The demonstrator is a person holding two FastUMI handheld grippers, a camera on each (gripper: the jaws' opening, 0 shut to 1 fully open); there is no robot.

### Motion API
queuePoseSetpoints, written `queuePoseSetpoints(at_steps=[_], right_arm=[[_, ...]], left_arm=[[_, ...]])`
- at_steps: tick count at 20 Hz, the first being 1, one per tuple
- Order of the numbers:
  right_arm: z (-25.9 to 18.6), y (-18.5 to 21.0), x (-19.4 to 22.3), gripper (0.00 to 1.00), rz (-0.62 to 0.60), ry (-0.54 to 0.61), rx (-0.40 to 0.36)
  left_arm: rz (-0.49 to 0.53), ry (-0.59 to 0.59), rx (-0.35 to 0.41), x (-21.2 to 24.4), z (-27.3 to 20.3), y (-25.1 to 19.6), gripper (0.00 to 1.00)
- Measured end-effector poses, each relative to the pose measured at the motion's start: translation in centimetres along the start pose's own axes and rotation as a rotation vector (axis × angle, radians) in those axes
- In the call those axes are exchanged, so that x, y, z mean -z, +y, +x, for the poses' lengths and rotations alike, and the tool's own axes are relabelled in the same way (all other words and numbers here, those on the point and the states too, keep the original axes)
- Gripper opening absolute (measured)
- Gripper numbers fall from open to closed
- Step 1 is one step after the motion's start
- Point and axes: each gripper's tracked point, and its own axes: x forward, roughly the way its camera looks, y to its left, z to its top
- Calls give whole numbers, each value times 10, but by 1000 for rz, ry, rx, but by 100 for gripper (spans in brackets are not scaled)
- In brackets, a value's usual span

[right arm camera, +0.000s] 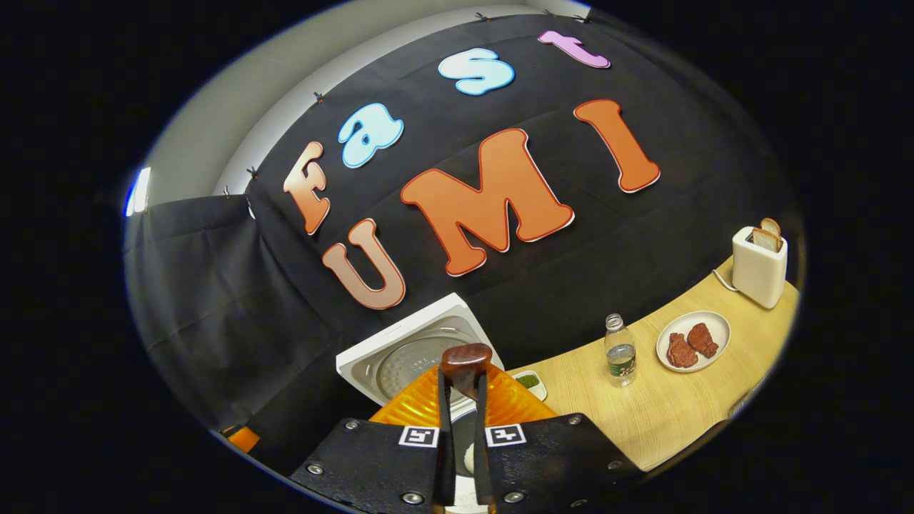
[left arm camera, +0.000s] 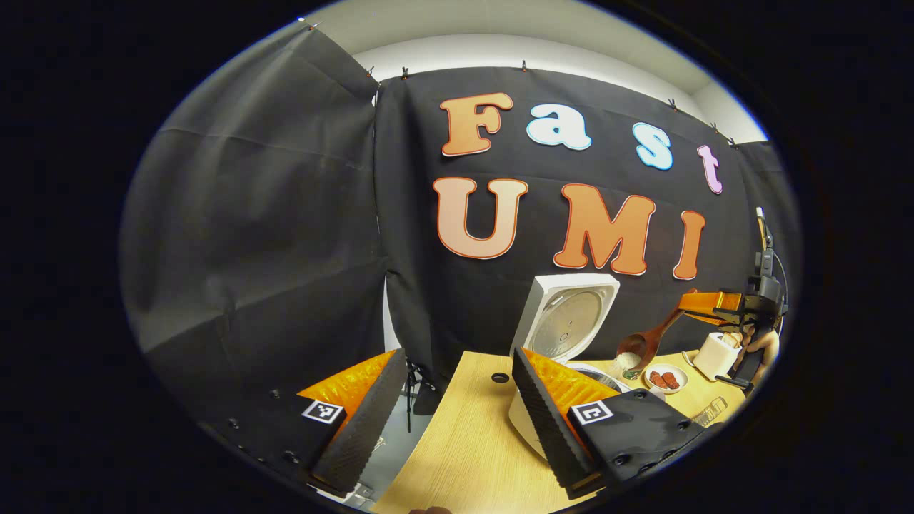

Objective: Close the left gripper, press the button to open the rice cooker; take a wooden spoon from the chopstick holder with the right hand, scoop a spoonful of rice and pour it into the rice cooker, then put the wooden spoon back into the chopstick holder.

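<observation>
While the left gripper point(left arm camera: 457, 407) hangs spread wide with nothing between its fingers, the right gripper point(right arm camera: 463, 421) clamps the wooden spoon point(left arm camera: 646, 341), tipped with rice above the rice cooker point(left arm camera: 571, 325), whose lid stands open.

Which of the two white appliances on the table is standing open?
The rice cooker: its lid is raised, showing the metal underside. The toaster, far along the table, merely has bread poking from its slots.
</observation>
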Motion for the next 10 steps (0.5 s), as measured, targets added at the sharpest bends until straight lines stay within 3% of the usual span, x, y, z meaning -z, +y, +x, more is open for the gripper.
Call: queuePoseSetpoints(at_steps=[10], right_arm=[[-3,26,4,10,-221,20,-31]], left_arm=[[-6,4,-21,3,-2,6,100]])
